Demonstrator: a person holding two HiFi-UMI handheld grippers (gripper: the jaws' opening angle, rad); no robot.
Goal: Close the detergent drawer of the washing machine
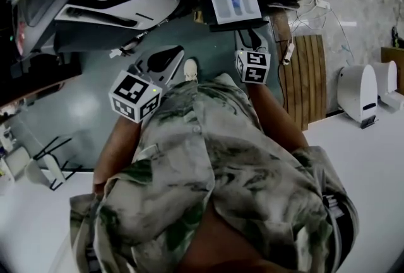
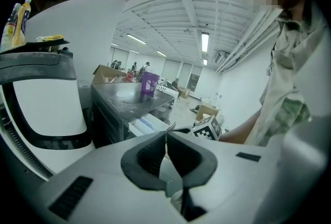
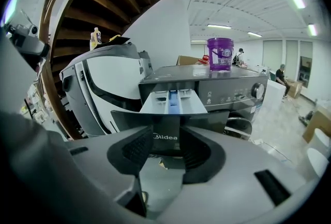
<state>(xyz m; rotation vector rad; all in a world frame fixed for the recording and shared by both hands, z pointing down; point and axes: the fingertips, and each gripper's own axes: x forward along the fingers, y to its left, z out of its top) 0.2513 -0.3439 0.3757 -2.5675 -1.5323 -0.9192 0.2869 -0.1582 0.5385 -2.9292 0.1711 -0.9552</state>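
The dark grey washing machine [image 3: 227, 88] stands ahead with its detergent drawer [image 3: 170, 100] pulled out; white and blue compartments show inside. The head view shows the drawer [image 1: 233, 4] at the top centre. My right gripper [image 3: 165, 153] is open and points at the drawer's dark front panel [image 3: 165, 137], which shows between the jaws just past the tips; nothing is gripped. In the head view the right gripper [image 1: 249, 38] sits just below the drawer. My left gripper [image 2: 166, 135] is shut with nothing in it, off to the left of the drawer [image 2: 150, 125].
A purple bucket [image 3: 220, 54] stands on top of the washing machine. A large white appliance [image 3: 111, 83] with bottles [image 3: 95, 36] on it stands to the left. A wooden slatted board [image 1: 303, 79] and white devices [image 1: 358, 94] are at the right. The person's shirt [image 1: 214, 183] fills the lower head view.
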